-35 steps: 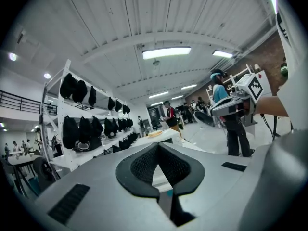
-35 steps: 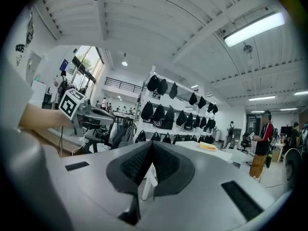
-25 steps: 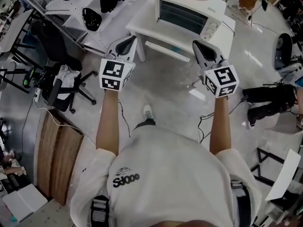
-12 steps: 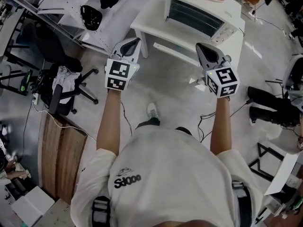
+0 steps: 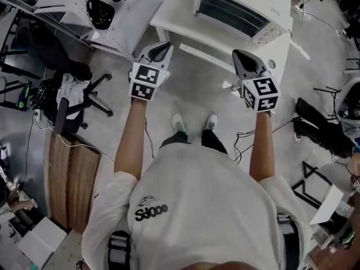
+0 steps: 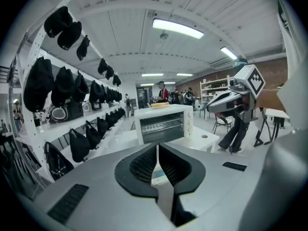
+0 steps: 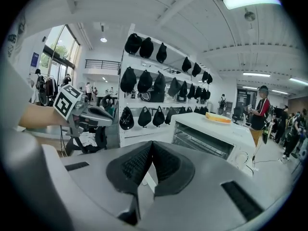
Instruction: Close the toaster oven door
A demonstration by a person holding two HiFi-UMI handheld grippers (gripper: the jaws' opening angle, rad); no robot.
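A white toaster oven (image 5: pixel 242 10) stands on a white table (image 5: pixel 169 16) at the top of the head view. Wire racks show through its front (image 6: pixel 161 125) (image 7: pixel 199 143); I cannot make out how its door stands. A yellow slab of food (image 7: pixel 217 119) lies on its roof. My left gripper (image 5: pixel 160 49) and right gripper (image 5: pixel 243 58) are held out side by side, short of the table and pointing at it. In both gripper views the jaws meet with nothing between them: left gripper (image 6: pixel 157 150), right gripper (image 7: pixel 150 150).
White shelving with black bags (image 5: pixel 98 13) runs along the left. A black office chair (image 5: pixel 67 100) and a wooden board (image 5: pixel 70 179) are on the floor at left. Cables and black gear (image 5: pixel 320 131) lie at right. People stand far behind the table.
The person has stepped towards the table, so the oven and table sit nearer and a second foot now shows. Both grippers stay shut and level.
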